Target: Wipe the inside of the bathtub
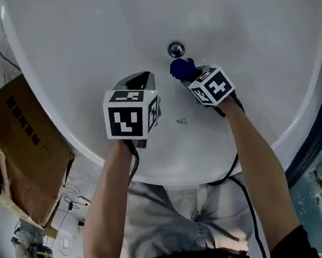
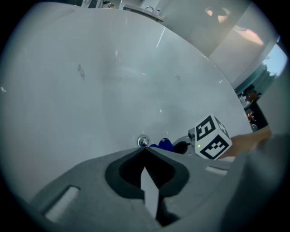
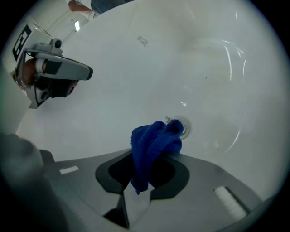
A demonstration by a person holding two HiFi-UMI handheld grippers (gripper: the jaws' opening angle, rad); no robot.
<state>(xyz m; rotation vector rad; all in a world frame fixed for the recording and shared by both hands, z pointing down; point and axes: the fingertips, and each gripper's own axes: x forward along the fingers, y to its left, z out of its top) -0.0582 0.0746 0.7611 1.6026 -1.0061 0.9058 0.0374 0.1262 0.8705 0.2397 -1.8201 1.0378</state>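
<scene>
one blue cloth [image 3: 153, 144] is the wiping tool, bunched into a lump and pinched between the closed jaws of the right gripper [image 1: 195, 74], low in the white bathtub [image 1: 84, 42] just beside the chrome drain [image 1: 176, 50]. it looks like soft, light terry that folds and crumples freely, so it should mould to the curved tub wall but could drag out of a shallow pinch. the safest hold is probably deep on the gathered middle, as now, with a wad left past the tips to do the rubbing. its long axis runs along the jaws: a short tail hangs back into the throat, and the thicker end points forward at the drain. whether that end touches the tub surface i cannot tell. the tub looks smooth and glossy, likely slippery. the left gripper [image 2: 144, 152] hovers near over the tub floor, jaws together with nothing between them. outside the rim, a cardboard box [image 1: 27, 150] lies on the floor
</scene>
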